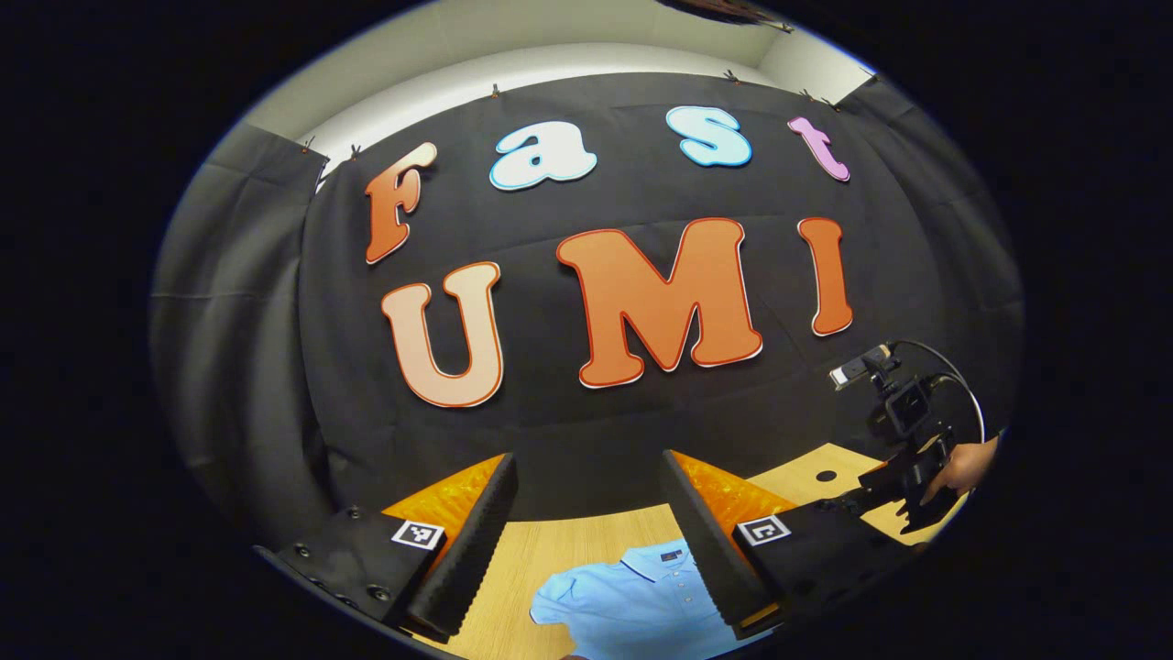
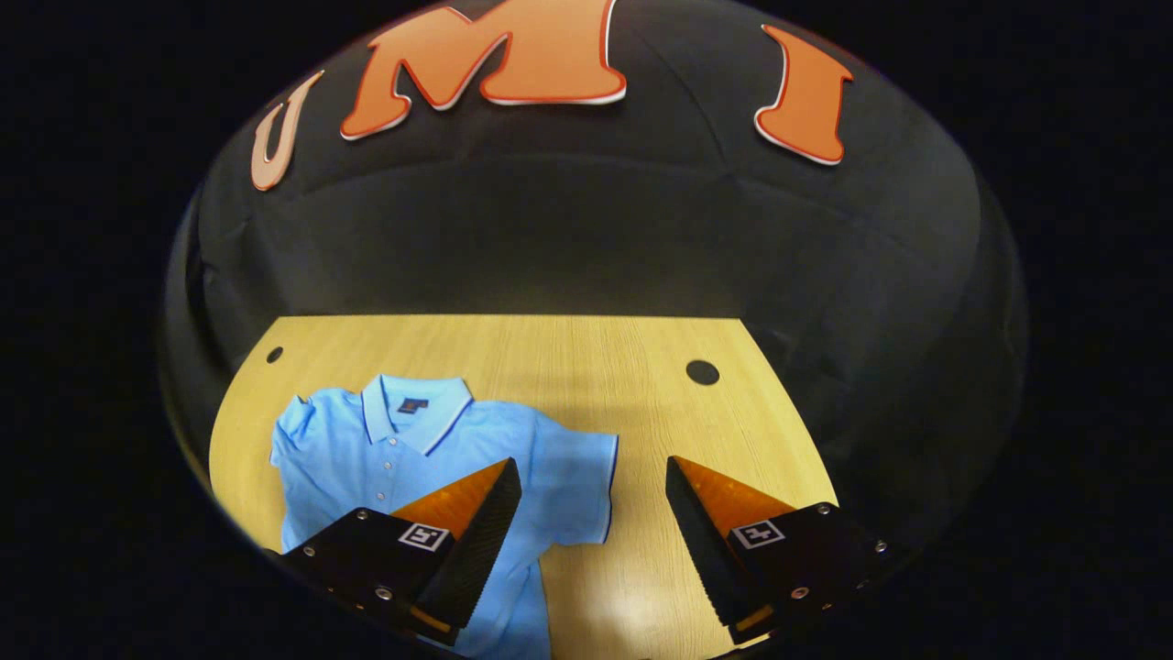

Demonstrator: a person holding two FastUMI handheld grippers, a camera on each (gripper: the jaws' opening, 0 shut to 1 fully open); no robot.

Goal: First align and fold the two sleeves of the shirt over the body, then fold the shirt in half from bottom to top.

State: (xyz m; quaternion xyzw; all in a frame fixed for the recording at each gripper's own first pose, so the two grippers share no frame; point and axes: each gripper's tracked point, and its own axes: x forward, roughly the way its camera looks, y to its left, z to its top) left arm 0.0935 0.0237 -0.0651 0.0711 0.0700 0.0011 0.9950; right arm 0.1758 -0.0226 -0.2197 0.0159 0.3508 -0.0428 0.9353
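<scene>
Nearest in the right gripper view, the right gripper (image 2: 594, 477) hangs above the table (image 2: 641, 367) with its jaws spread wide and nothing between them; one finger lies over the shirt's body, the other over bare wood. A light blue polo shirt (image 2: 403, 458) lies flat at about 8 o'clock on the table, collar toward the far edge, its sleeve (image 2: 577, 486) spread out toward the middle. Two round holes (image 2: 703, 372) sit in the tabletop near the back. In the left gripper view, the left gripper (image 1: 588, 472) is likewise wide and empty, raised and facing the black cloth wall (image 1: 586, 431), with the shirt (image 1: 632, 596) at 6 o'clock below it. At 4 o'clock a hand (image 1: 962, 469) holds the other gripper.
</scene>
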